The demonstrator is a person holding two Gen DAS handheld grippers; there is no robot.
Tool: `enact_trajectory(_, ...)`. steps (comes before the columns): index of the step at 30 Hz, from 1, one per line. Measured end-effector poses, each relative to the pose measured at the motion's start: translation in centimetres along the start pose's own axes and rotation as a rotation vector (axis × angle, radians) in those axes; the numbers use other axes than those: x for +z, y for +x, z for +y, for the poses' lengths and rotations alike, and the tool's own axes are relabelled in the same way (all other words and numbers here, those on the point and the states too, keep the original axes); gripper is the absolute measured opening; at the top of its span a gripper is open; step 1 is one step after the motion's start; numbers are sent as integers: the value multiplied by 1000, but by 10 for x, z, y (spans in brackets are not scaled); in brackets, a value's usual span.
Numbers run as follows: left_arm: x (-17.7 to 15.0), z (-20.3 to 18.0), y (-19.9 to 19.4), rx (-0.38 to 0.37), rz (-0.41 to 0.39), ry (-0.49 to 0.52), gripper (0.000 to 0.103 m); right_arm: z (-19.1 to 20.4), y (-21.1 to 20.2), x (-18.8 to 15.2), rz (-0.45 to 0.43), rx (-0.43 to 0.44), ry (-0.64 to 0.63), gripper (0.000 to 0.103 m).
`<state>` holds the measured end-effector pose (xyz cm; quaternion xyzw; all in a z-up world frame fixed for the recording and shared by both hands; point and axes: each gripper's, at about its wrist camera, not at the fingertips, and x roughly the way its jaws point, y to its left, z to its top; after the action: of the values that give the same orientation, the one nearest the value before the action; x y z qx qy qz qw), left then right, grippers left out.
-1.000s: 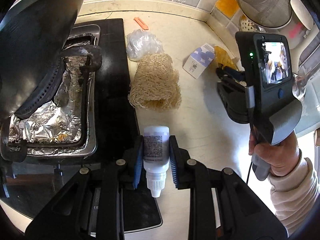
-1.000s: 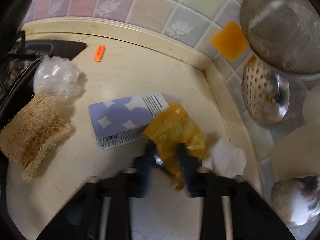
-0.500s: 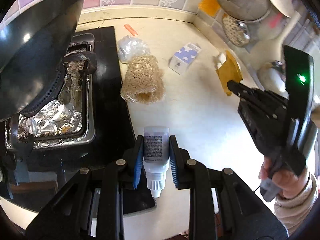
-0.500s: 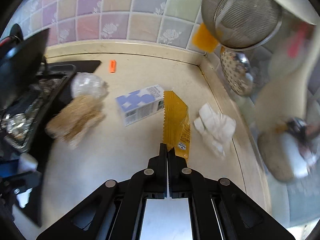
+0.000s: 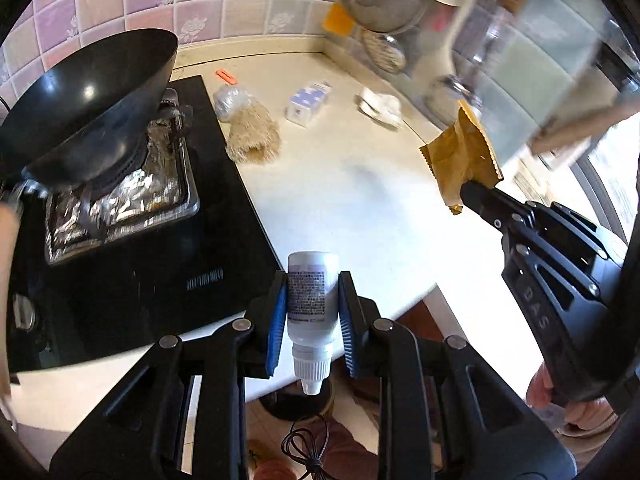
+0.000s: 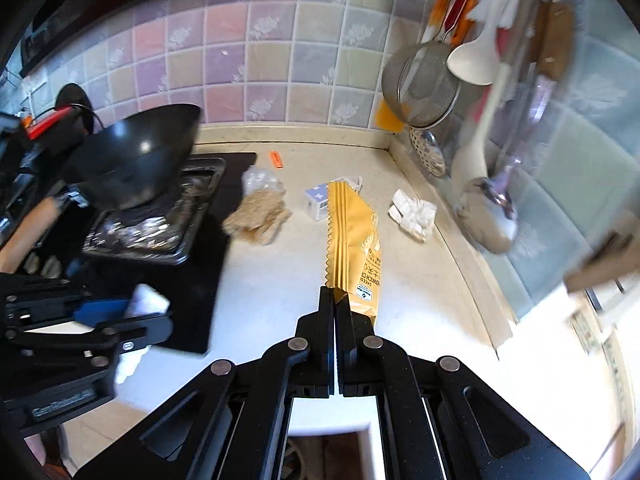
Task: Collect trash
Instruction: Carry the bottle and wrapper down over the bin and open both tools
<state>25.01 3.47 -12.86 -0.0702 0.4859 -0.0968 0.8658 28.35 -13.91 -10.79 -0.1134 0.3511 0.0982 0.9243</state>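
Lifted off counter: gold wrapper [image 6: 352,248] — right claw [image 6: 334,300] pinching; left claw [image 5: 312,312] grips white bottle [image 5: 311,300].

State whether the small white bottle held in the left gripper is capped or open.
Capped: the small white bottle between the left gripper fingers shows its ribbed cap on.

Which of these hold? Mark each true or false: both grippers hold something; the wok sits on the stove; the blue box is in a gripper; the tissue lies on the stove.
1. Both grippers hold something. True: the left gripper holds a bottle, the right gripper a wrapper.
2. The wok sits on the stove. True.
3. The box is in a gripper. False: it lies on the counter.
4. The tissue lies on the stove. False: on the counter.
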Motion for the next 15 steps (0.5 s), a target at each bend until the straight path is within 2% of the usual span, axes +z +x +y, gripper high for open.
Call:
enact_trajectory(7,-69,-13,-34,-51,32,78,21,42,-84,-70,21,-24,32,1)
enact_trajectory(15,-140,-20,-31,-96,112,154,21,86,-131,-158,88,-41,88,1)
